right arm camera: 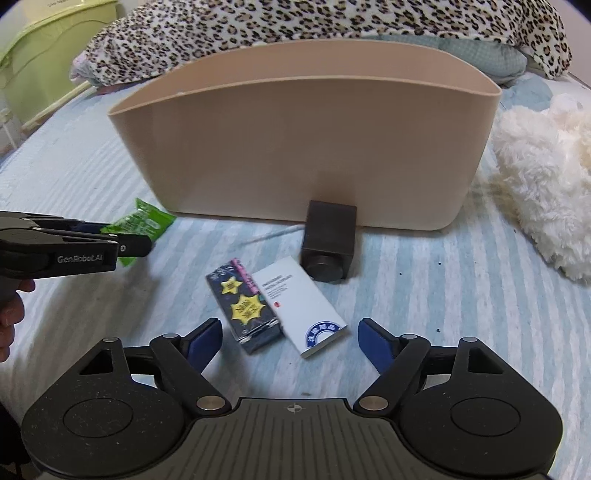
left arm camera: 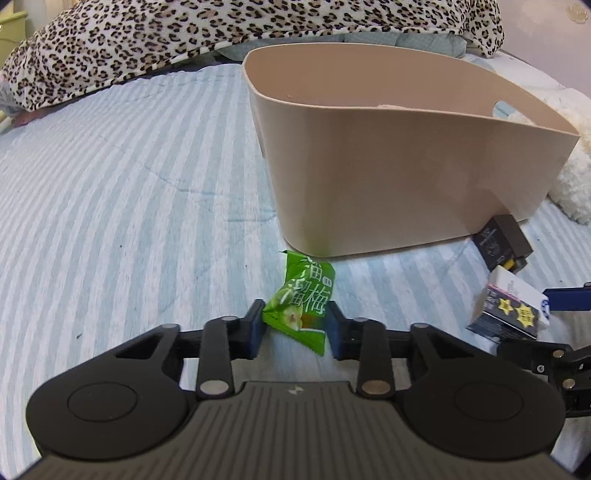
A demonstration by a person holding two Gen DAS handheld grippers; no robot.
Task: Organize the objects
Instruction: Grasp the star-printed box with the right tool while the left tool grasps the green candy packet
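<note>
A green snack packet [left arm camera: 303, 295] lies on the striped bed just before the beige bin [left arm camera: 406, 177]. My left gripper [left arm camera: 295, 326] has its two fingers against the packet's sides and is shut on it; it also shows in the right wrist view [right arm camera: 125, 240] with the packet [right arm camera: 142, 223]. My right gripper [right arm camera: 291, 341] is open, its fingers on either side of a black-and-white box with yellow stars [right arm camera: 280, 306], not touching it. A dark cube [right arm camera: 328, 240] stands against the bin [right arm camera: 306, 147].
A leopard-print blanket [right arm camera: 295, 22] lies behind the bin. A white fluffy thing [right arm camera: 546, 177] lies right of the bin. A green plastic container [right arm camera: 44, 48] stands at the far left. The starred box [left arm camera: 513, 306] and cube [left arm camera: 502, 240] show right in the left view.
</note>
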